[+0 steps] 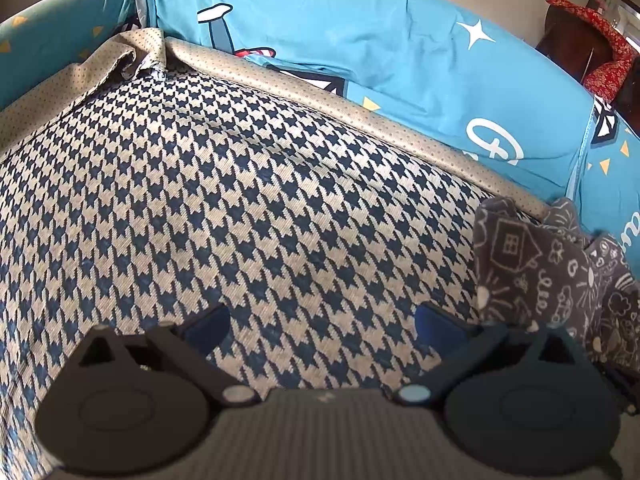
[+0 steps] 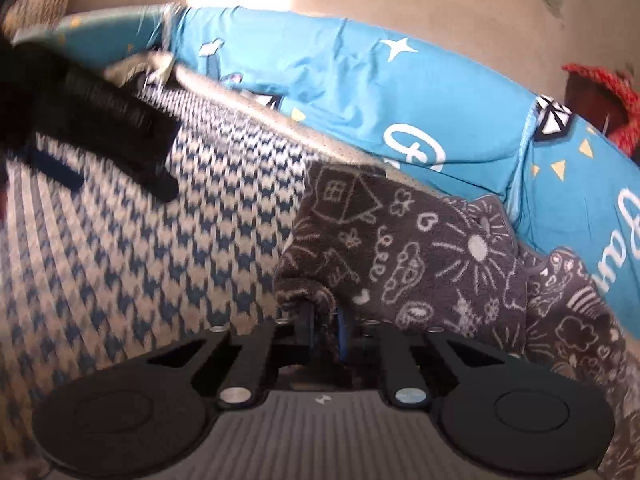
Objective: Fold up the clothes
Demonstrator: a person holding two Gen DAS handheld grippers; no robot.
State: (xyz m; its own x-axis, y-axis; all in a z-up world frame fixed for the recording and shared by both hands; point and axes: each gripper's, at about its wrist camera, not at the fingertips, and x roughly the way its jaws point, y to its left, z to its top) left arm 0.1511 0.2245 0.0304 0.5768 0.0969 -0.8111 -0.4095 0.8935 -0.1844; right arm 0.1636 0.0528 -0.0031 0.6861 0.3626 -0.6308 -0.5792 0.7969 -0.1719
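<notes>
Right wrist view, and nearest the lens the right gripper [image 2: 325, 320] has its two fingers drawn tight together, with the curled near corner of the grey doodle-print garment [image 2: 420, 248] pinched between them. That fleecy grey cloth, scribbled with little houses, clouds and suns, spreads away from the fingers to the right, lying on the houndstooth blanket [image 2: 160, 248] and running out toward the blue bedding [image 2: 400, 100] behind it. Up at the left of this view the left gripper [image 2: 120, 120] comes in as a dark, blurred shape above the blanket, well apart from the garment.

Over to the left wrist view: the left gripper [image 1: 322, 324] has its blue-padded fingers [image 1: 208, 328] spread wide apart, nothing between them but bare houndstooth blanket [image 1: 240, 180] below. Just to the right of its right-hand finger sits the garment [image 1: 552, 272], bunched at the blanket's edge, near but not touching as far as this view shows. Farther out, the blanket's dotted tan border [image 1: 360, 108] runs diagonally, its corner flipped over at the upper left. Beyond it lies the blue bedding [image 1: 400, 40] with white stars and yellow triangles, and at the far right a red patterned cloth [image 1: 600, 40] draped over dark wooden furniture [image 1: 568, 44]
</notes>
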